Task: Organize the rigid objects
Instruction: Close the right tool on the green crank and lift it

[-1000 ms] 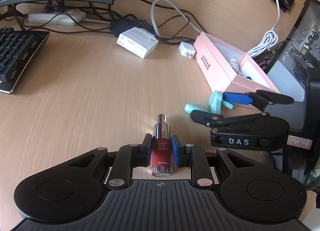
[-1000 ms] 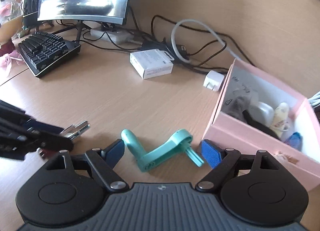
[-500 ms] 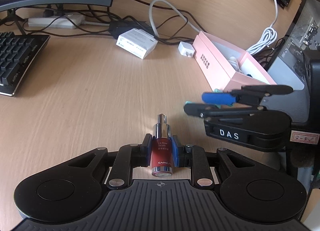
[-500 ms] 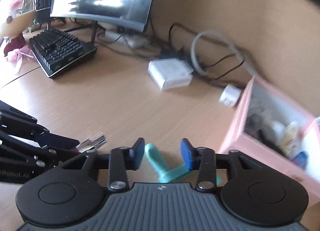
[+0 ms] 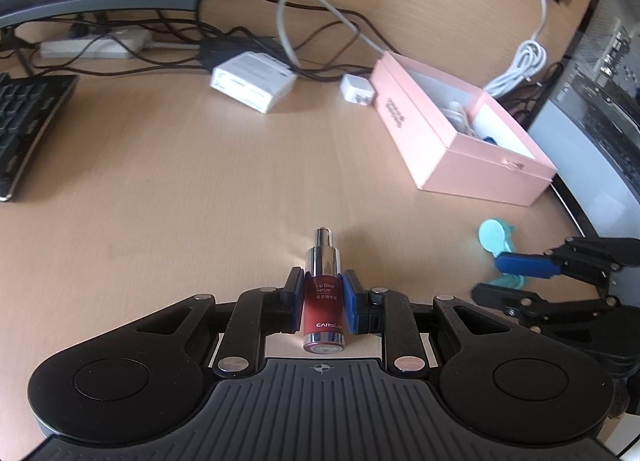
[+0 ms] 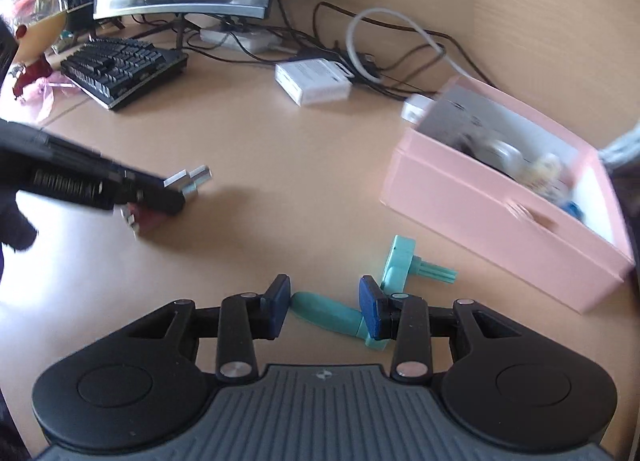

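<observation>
The right gripper has pulled back from the pink box, jaws apart around the teal crank at 6 o'clock on the table. The left gripper clamps the serum bottle.

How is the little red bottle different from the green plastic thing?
The red bottle is dark red with a shiny silver top; the green plastic thing is one pale teal colour all over. The red bottle is a straight tube; the green plastic thing is bent like a crank. The left gripper is shut on the red bottle; the right gripper sits open around the green plastic thing's handle. Both are small and hard, near the pink box.
</observation>
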Demonstrator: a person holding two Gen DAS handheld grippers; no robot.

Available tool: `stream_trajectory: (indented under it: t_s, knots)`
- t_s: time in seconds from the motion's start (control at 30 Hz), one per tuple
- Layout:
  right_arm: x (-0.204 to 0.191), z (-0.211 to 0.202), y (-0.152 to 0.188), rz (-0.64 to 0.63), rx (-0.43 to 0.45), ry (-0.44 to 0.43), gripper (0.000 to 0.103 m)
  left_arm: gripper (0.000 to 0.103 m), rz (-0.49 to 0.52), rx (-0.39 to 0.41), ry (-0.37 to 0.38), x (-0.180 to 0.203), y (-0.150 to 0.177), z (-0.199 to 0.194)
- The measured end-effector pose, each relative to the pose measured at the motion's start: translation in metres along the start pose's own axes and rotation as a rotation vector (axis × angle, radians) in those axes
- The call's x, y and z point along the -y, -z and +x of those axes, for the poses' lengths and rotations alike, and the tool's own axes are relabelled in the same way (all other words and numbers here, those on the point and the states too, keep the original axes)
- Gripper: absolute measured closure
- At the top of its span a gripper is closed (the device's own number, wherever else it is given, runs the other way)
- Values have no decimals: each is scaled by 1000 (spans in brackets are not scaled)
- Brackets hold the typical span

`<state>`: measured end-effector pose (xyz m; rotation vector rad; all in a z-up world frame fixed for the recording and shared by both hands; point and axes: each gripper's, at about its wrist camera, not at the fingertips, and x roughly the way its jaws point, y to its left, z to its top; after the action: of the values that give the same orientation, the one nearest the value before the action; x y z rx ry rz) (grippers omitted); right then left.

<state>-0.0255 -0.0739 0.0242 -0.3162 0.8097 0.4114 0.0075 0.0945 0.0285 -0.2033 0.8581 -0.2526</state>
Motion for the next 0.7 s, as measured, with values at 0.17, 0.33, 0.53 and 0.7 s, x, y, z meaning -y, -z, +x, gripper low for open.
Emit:
stream_trajectory:
  t_s: [0.17,0.33,0.53,0.7]
  knots:
    - [11,-20,21,5,-1,78,63,79,37,-11,9,19,-2,9]
    - [16,-37,25,74,48,110,50,79,67,-36,46,36,-2,16]
    - [31,-50,33,249,96,206,46,79,108,-50,48,51,-1,20]
    - [45,-53,47,392,87,274,45,79,117,-55,32,56,-3,22]
